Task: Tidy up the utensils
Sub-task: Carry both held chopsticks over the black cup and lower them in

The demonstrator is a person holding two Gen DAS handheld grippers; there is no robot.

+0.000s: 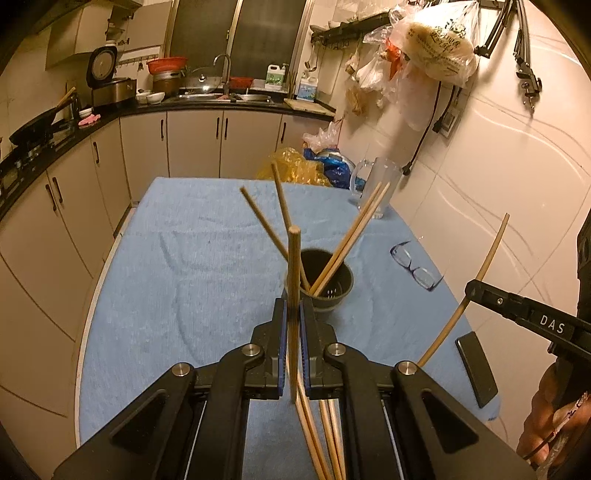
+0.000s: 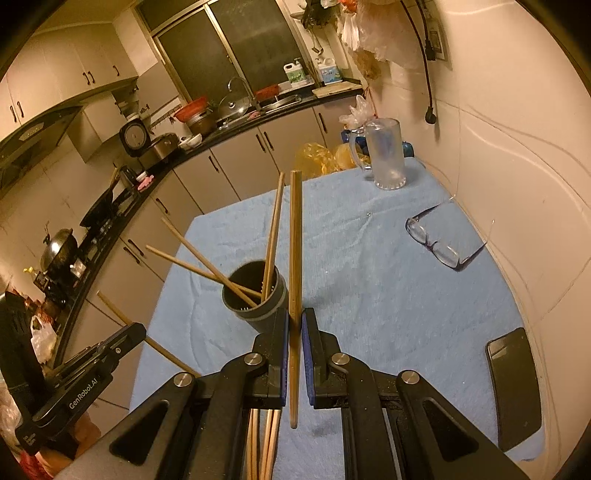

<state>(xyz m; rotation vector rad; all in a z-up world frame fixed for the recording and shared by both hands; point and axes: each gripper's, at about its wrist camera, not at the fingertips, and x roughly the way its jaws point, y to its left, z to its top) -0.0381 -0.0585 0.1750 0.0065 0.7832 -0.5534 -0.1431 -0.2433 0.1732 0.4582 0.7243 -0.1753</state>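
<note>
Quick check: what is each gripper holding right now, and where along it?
Each holds one chopstick. The left gripper pinches its chopstick around mid-length; the right gripper pinches its chopstick below the middle, nearer the lower end.

A home kitchen, plainly lived in. Along the upper left, a dark L-shaped surface (image 1: 110, 118) over beige cabinets (image 1: 192, 140) with dark handles. At top centre, a steel sink (image 1: 236, 96) with curved tap, glass pot lid (image 1: 201, 83) and red basin (image 1: 167, 64) beside it. Further left, a rice cooker (image 1: 107, 79) with lid raised, then a black wok (image 1: 35, 127) on a gas hob. At far left in the right wrist view, a range hood (image 2: 37, 129) under wall cupboards. Upper right: tiled walls, hanging plastic bags (image 1: 424, 44), a utensil rail (image 1: 343, 29). In the foreground, a blue towel-covered surface (image 1: 184, 258) carrying a chopstick holder (image 1: 327, 284), a glass mug (image 1: 376, 184), spectacles (image 1: 413, 266), a phone (image 1: 476, 369).
</note>
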